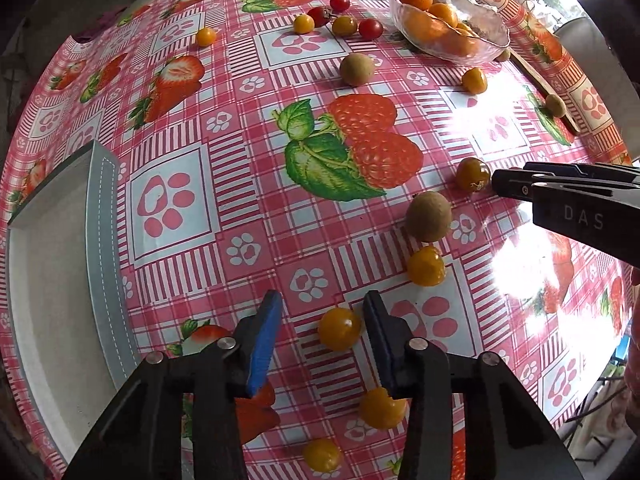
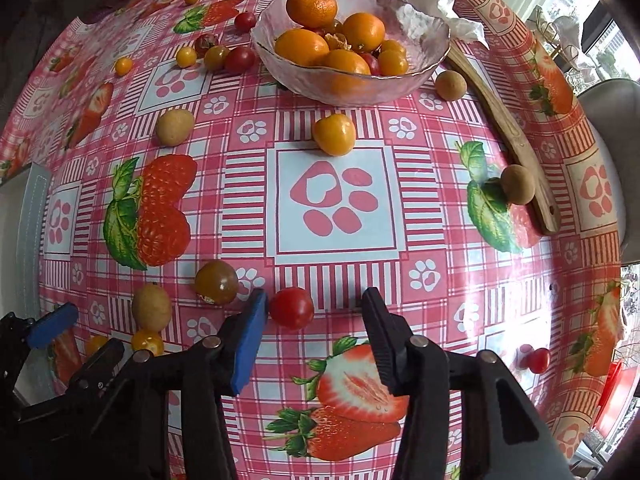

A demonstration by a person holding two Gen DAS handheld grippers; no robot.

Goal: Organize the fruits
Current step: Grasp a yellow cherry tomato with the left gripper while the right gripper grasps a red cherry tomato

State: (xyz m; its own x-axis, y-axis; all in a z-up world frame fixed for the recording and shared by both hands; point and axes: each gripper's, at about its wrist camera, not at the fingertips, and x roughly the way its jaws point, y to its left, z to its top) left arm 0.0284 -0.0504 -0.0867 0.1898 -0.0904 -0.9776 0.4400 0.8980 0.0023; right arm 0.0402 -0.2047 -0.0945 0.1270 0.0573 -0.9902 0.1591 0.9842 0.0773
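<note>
Black claw fingers with blue pads fill the bottom of both wrist views. The left claw (image 1: 323,300) is pointed steeply down at the surface (image 1: 224,92), which is covered by a pink checked cloth printed with strawberries and paw marks. A yellow tomato (image 1: 339,328) is seen between its jaws, just beside the right finger, with a clear gap to the left pad, so the claw is released and nothing is gripped. The right claw (image 2: 315,296) is pointed straight down. A red tomato (image 2: 291,307) lies between its jaws, touching the blue left pad and well apart from the black right finger, so this claw is also released. A dark tomato (image 2: 217,282) and a brown fruit (image 2: 152,307) lie just to the left of it. A glass bowl (image 2: 304,84) is set at the far side of the surface, and mandarins (image 2: 312,6) and small tomatoes are held in it, with crumpled paper (image 2: 432,12) at its right rim. A wooden spoon (image 2: 516,148) is laid to the right of the bowl. More yellow, red and brown fruits are scattered across the cloth. A white tray (image 1: 48,280) is seen at the left edge.
</note>
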